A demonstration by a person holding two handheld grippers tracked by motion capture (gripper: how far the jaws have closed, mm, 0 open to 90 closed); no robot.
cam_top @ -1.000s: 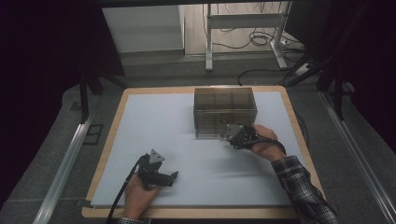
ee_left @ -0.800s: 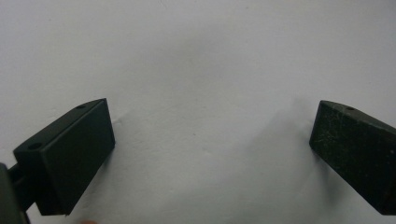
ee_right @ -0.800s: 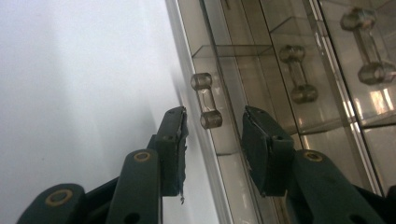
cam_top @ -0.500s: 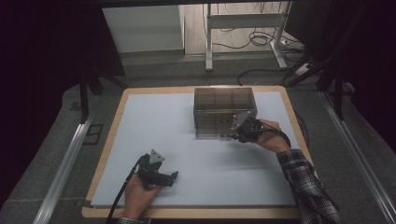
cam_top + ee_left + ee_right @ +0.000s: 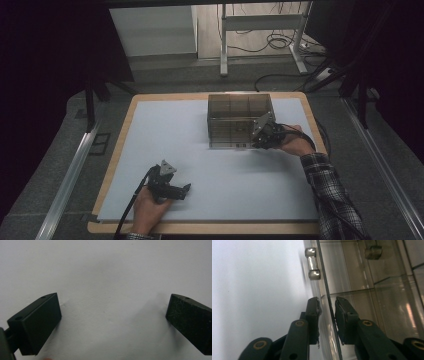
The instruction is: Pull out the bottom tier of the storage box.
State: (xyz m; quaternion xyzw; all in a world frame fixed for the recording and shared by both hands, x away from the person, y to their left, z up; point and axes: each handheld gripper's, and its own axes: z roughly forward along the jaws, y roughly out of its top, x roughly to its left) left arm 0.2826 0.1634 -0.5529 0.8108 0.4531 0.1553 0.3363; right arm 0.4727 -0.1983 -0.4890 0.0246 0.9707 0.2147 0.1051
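High view: one worktop (image 5: 165, 145), covered by a pale sheet inside a wooden border, carries one smoked transparent box (image 5: 240, 120) divided into compartments. The box stands near the far edge, right of centre. I hold two grippers. My left gripper (image 5: 186, 189) lies low near the near edge, left of centre, well apart from the box. My right gripper (image 5: 256, 141) is at the box's near right corner.

Left gripper view: my two jaws stand wide apart over the bare pale sheet (image 5: 107, 277). Nothing lies between them.

Right gripper view: my two jaws straddle one thin transparent panel (image 5: 329, 305) of the box, one jaw outside on the sheet side, one jaw on the inner side. They have just been closing, with the panel between them. A narrow gap remains visible on each side of the panel, so the pads do not yet press on it. One metal handle (image 5: 312, 263) sits on the outside of the same panel, beyond my jaws. One further metal fitting (image 5: 373, 252) shows through the walls, farther off.
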